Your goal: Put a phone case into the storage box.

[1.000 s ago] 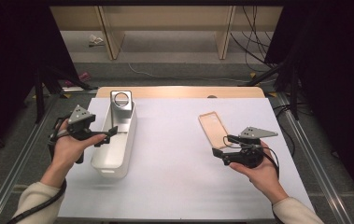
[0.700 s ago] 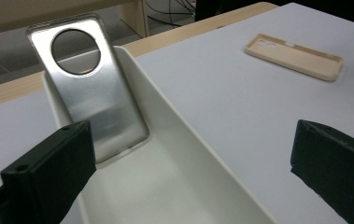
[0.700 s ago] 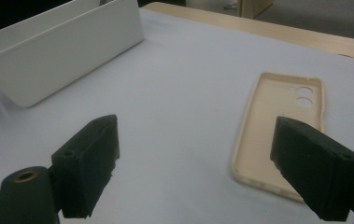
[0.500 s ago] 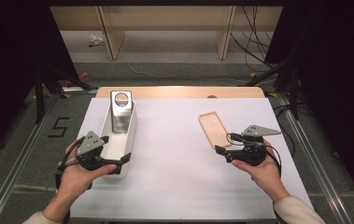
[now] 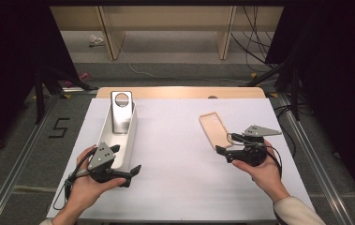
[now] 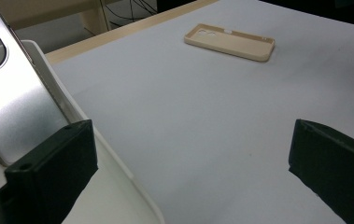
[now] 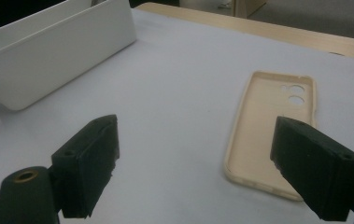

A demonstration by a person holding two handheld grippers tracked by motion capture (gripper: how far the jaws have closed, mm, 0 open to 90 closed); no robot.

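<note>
1. The left tongs (image 5: 135,169), jaws wide apart and empty, hover by the near end of the long white plastic tray (image 5: 130,143), toward the white tabletop's (image 5: 180,154) near-left corner.
2. The right tongs (image 5: 218,150), also spread and empty, sit just beside the near end of the beige rubbery phone case (image 5: 216,129), lying hollow-side up right of centre.
3. A silver metal plate with a round hole (image 5: 120,112) leans in the tray's far end.

One sign can be read: a black numeral "5" (image 5: 59,127) marked on the grey floor (image 5: 20,140), at the left of the high view's frame, just beside the table's (image 5: 184,187) left edge. No other text, brand or label is legible.
</note>
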